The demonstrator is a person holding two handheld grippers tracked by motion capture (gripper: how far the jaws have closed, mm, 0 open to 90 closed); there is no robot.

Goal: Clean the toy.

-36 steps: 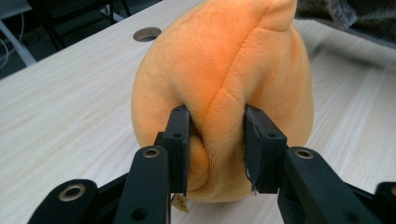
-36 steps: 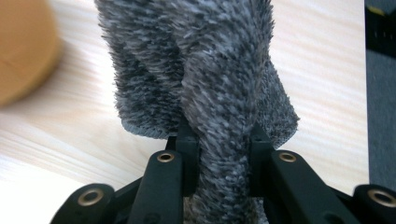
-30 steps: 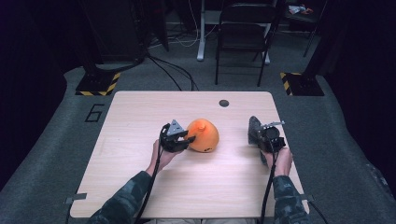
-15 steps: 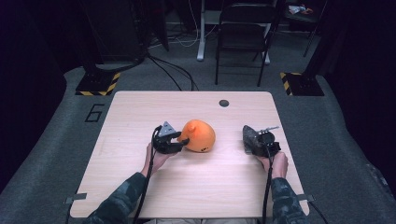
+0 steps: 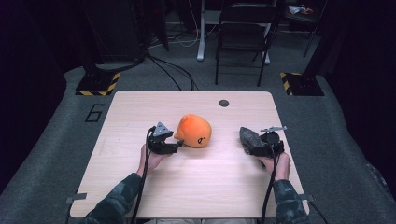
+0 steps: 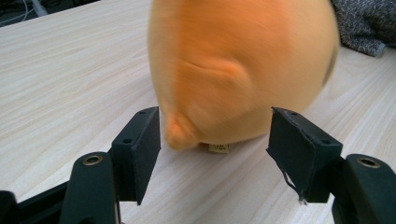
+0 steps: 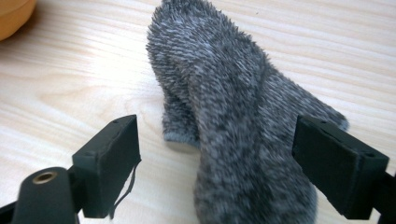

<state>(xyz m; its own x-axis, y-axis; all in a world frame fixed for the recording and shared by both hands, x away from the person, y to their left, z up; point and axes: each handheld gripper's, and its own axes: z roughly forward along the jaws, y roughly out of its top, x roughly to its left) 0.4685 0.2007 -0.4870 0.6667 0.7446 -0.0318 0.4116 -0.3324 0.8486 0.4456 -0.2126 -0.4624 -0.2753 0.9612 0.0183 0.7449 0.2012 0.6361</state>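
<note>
While its jaws stand wide apart, the left gripper (image 6: 215, 140) faces an orange plush (image 6: 243, 70), whose small nub sits just inside the gap, free of both pads. The right gripper (image 7: 217, 154) is wide too, straddling a grey sock (image 7: 233, 121) flat on the table (image 5: 140, 112). Plush (image 5: 193, 130) mid-table, sock (image 5: 250, 138) well right of it.

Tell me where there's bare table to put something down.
Free: the left side beyond the left gripper, the near strip between the forearms, and the far edge around the dark hole. Crowded: the middle, with the orange plush, grey sock and right gripper.
</note>
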